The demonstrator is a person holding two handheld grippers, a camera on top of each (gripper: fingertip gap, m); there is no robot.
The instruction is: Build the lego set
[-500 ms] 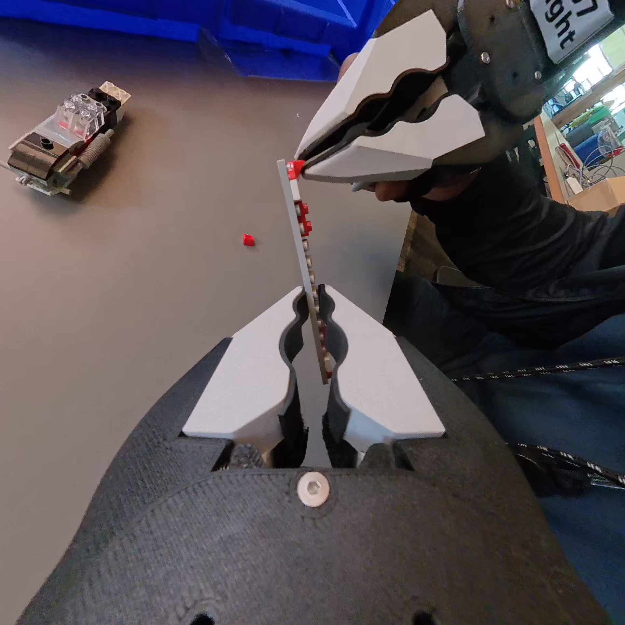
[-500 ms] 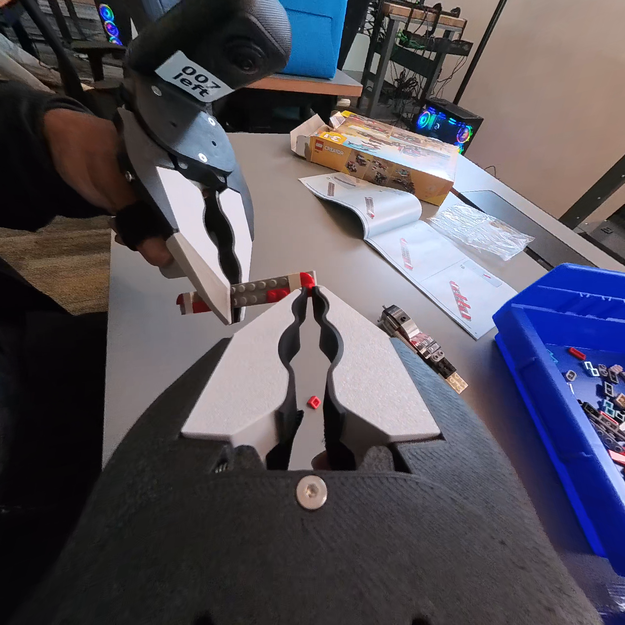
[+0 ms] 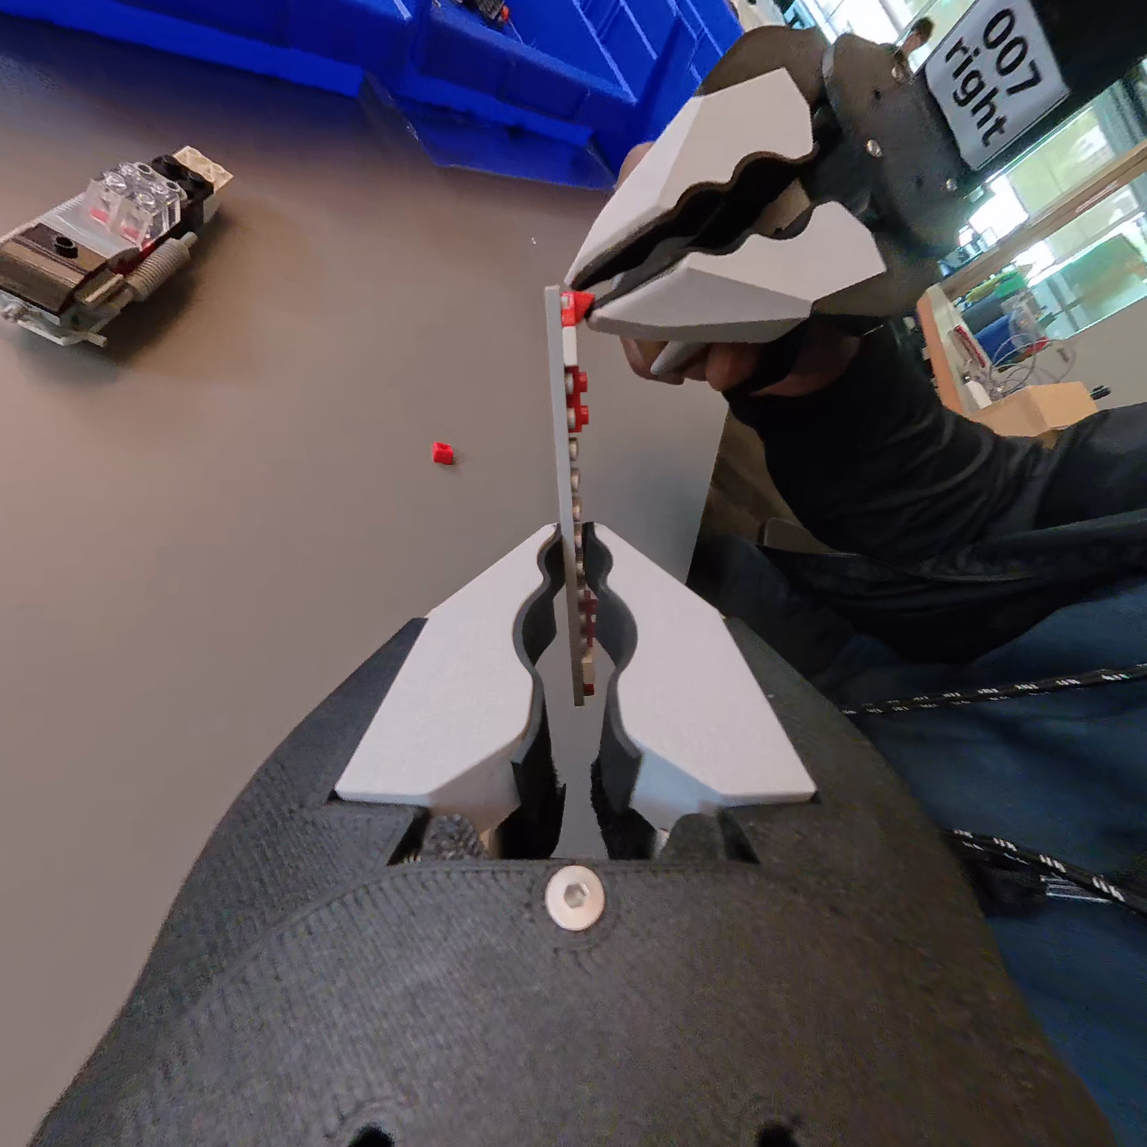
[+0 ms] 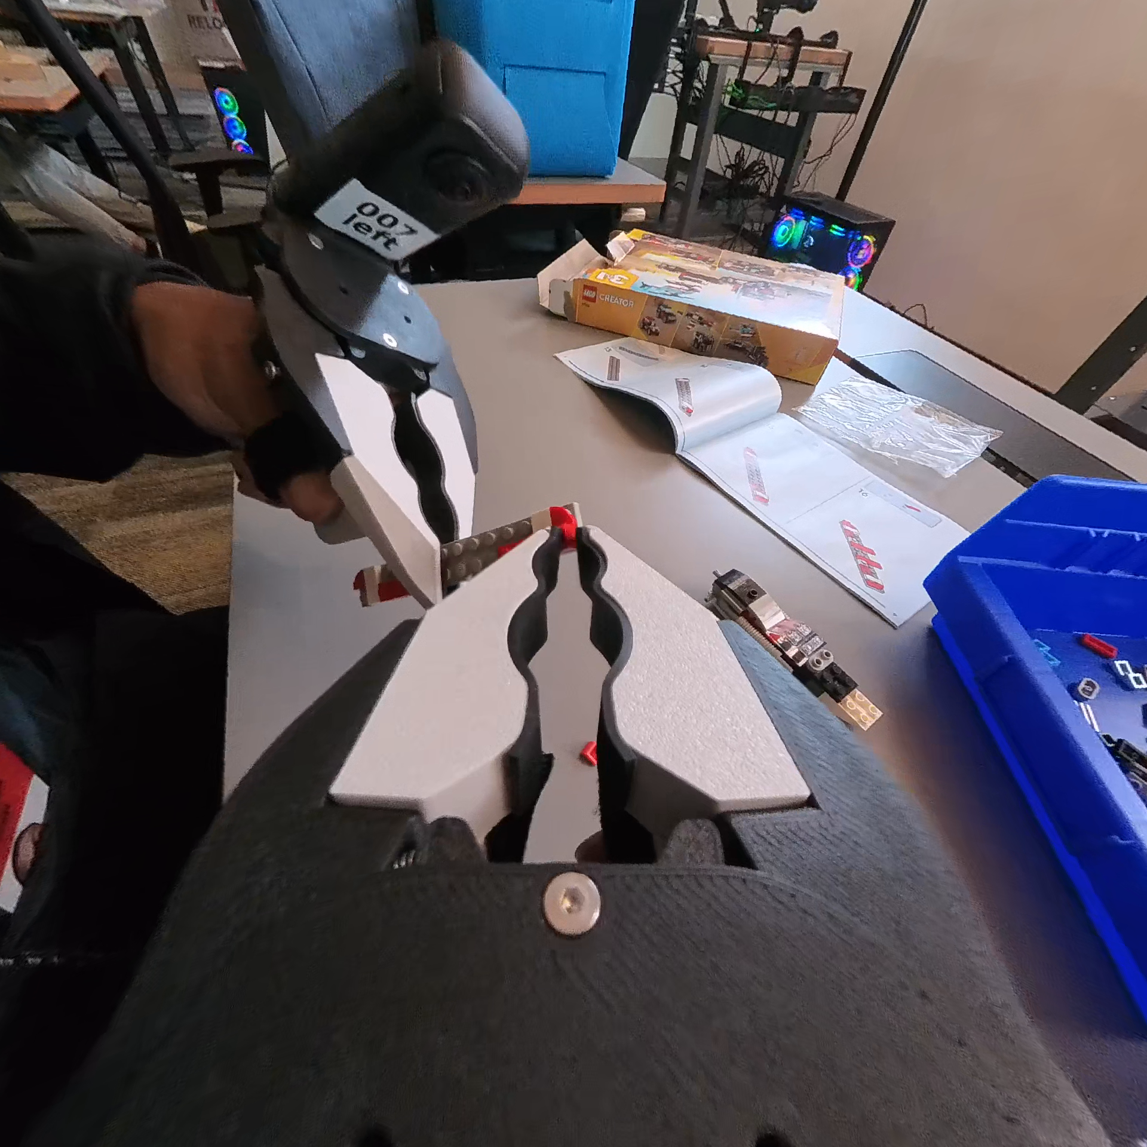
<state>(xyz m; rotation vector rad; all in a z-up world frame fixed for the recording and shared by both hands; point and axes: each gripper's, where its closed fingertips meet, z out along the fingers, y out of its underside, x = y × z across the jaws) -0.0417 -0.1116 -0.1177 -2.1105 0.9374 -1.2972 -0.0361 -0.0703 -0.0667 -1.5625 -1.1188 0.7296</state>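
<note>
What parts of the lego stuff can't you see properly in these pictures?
- Grey plate, left wrist view: seen edge-on, so its studded face is hidden.
- Same plate, right wrist view: its middle is covered by the left gripper.
- Small car build, right wrist view: partly behind the right gripper.
- Loose pieces in the blue bin, right wrist view: too small, and cut off by the edge.

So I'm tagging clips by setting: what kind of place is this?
Probably an office or lab workspace, not a home. Lit desktop computers sit behind the grey table, a rack holds cabled gear, and blue parts bins sit on the table.
</note>
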